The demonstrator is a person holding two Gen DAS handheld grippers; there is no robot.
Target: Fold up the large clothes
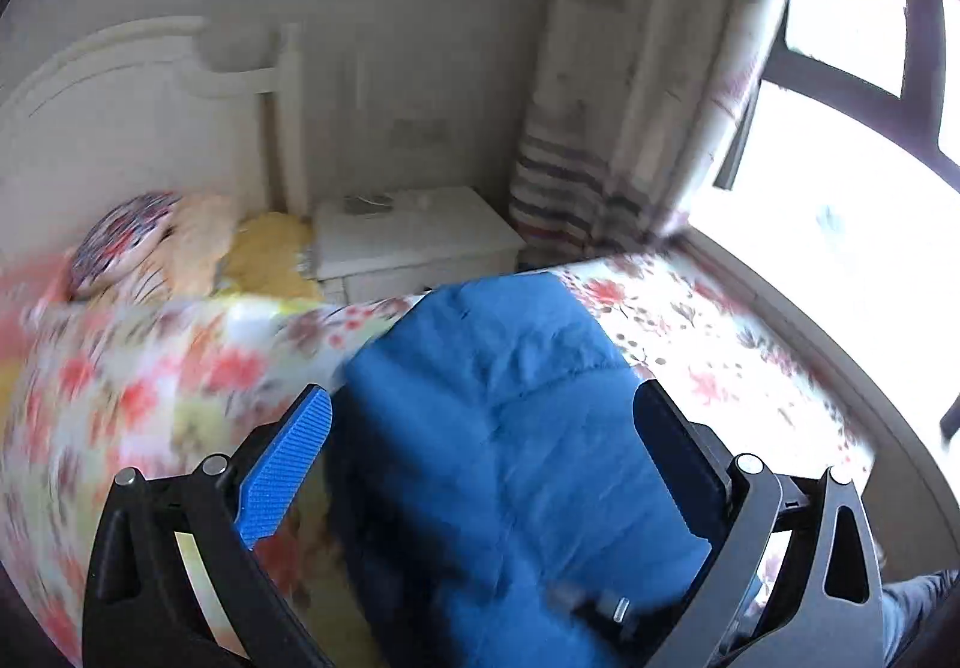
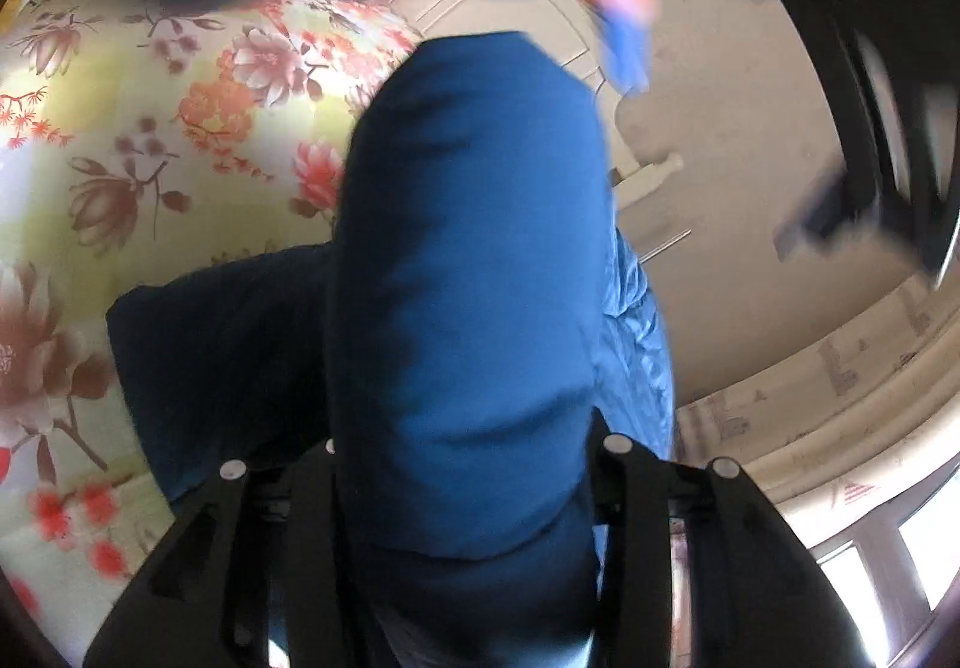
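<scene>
Your left gripper (image 1: 480, 428) stood with its fingers wide apart, nothing pinched between them; its blue ribbed pad (image 1: 288, 467) showed at lower left of its frame. Beyond the fingers, the blue padded garment (image 1: 510, 428) lay across the floral bedspread (image 1: 690, 326), filling the lower centre. A white nightstand (image 1: 414, 242) sat mid-frame beside the striped curtain (image 1: 576, 188).

In the right wrist view, your right gripper (image 2: 462, 464) had its fingers buried in a thick blue fold of the garment (image 2: 474, 278), apparently gripping it, centre frame, over the bedspread (image 2: 150, 146).
</scene>
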